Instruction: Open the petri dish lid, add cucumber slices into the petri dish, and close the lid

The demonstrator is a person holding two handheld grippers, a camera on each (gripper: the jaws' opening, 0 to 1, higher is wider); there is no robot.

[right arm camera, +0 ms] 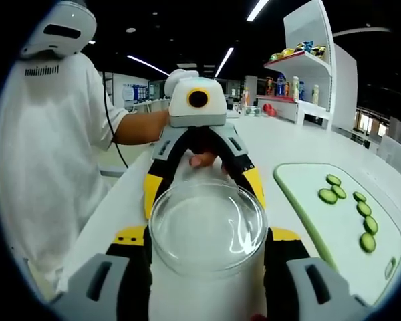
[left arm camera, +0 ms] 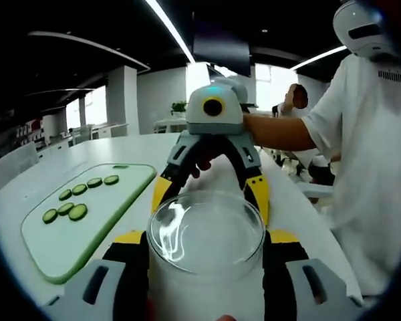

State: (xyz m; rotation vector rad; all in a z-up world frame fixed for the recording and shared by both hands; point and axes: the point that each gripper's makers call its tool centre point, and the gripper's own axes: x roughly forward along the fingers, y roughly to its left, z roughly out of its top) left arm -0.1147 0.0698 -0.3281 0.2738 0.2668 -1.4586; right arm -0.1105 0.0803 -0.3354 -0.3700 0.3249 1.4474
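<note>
In the left gripper view, the dish [left arm camera: 206, 231] is a clear round glass piece, and whether lid and base are together or apart cannot be told. It sits between the left gripper's [left arm camera: 206, 251] 2 jaws, whose yellow tips press its rim on either side. The right gripper [left arm camera: 211, 175] faces it from beyond the dish, its 2 yellow fingers [left arm camera: 257, 190] spread around the dish's far rim; actual contact is hard to make out. The dish's lower edge is cut off by the jaws. Left of the dish lies 1 green-rimmed board [left arm camera: 80, 227] with 6 cucumber slices [left arm camera: 78, 211], plus 1 faint green bit at its far edge. All rests on a white table [left arm camera: 120, 144].

In the right gripper view, the same dish [right arm camera: 208, 226] is pinched between the right gripper's [right arm camera: 208, 251] jaws. The left gripper [right arm camera: 202, 170] reaches in from beyond the dish, fingers [right arm camera: 153, 187] splayed about its far rim. The board [right arm camera: 334, 221] lies right of the dish with 7 slices [right arm camera: 327, 195] counted; its near corner is cut off.
</note>
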